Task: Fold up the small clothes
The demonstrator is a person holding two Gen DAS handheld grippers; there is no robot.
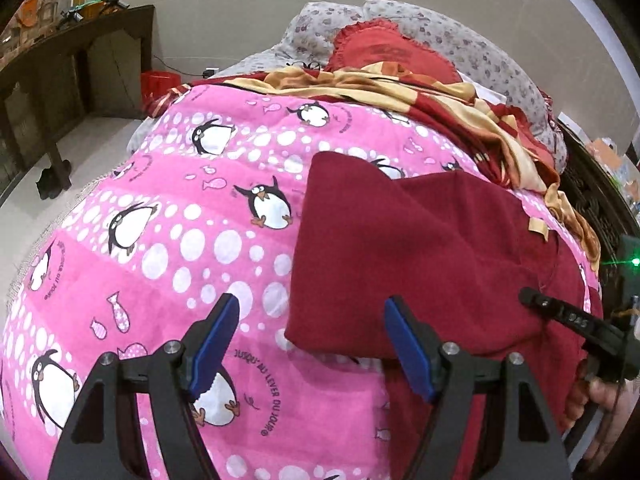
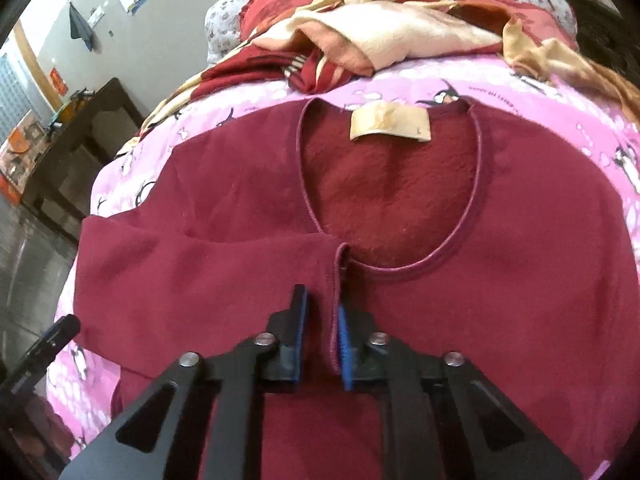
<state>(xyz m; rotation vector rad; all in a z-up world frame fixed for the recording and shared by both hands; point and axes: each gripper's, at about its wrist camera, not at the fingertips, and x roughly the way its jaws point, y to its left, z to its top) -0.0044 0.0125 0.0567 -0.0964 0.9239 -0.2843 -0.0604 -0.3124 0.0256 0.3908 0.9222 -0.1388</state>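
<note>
I note a pink penguin blanket, a red-and-gold blanket, a red heart cushion, and a dark wooden table.

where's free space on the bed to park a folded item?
Bare pink penguin-print blanket is free left of the dark red fleece top, out to the bed's left edge, ahead of the open left gripper. Crowded: the far end, under the crumpled red-and-cream striped blanket and red frilled cushion. The top fills the right side.
</note>
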